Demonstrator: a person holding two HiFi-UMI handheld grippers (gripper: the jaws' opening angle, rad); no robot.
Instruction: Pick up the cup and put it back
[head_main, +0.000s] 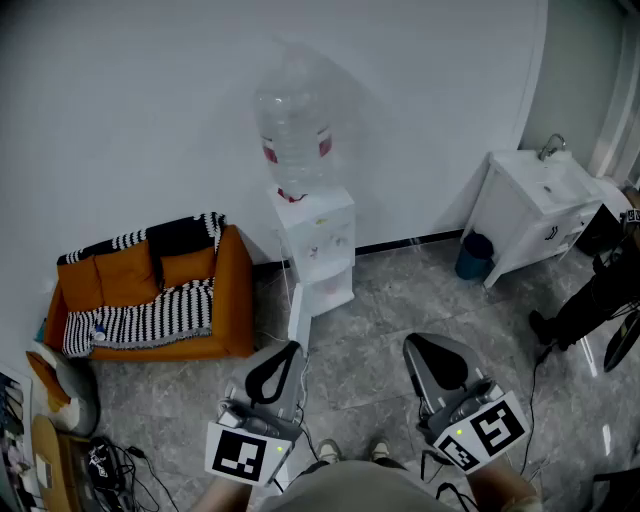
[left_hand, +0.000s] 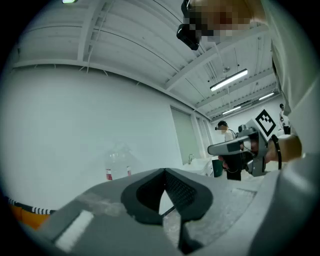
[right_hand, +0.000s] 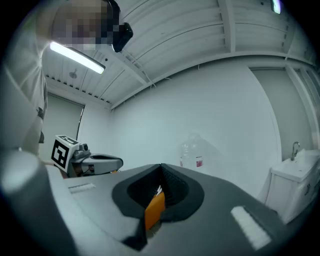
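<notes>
No cup shows in any view. A white water dispenser (head_main: 315, 245) with a clear bottle (head_main: 293, 135) on top stands against the far wall. That bottle (left_hand: 117, 167) shows faintly over the left jaws, and the bottle (right_hand: 192, 152) appears again in the right gripper view. My left gripper (head_main: 285, 350) is held low in front of me, its jaws shut and empty, tips (left_hand: 164, 171) meeting. My right gripper (head_main: 420, 345) hangs beside it, also shut with nothing held, tips (right_hand: 161, 166) together. Both point toward the dispenser, well short of it.
An orange sofa (head_main: 150, 290) with a striped blanket sits left of the dispenser. A white sink cabinet (head_main: 540, 205) and a blue bin (head_main: 474, 255) stand at the right. A person's dark legs (head_main: 590, 300) are at the right edge. Cables (head_main: 105, 460) lie at lower left.
</notes>
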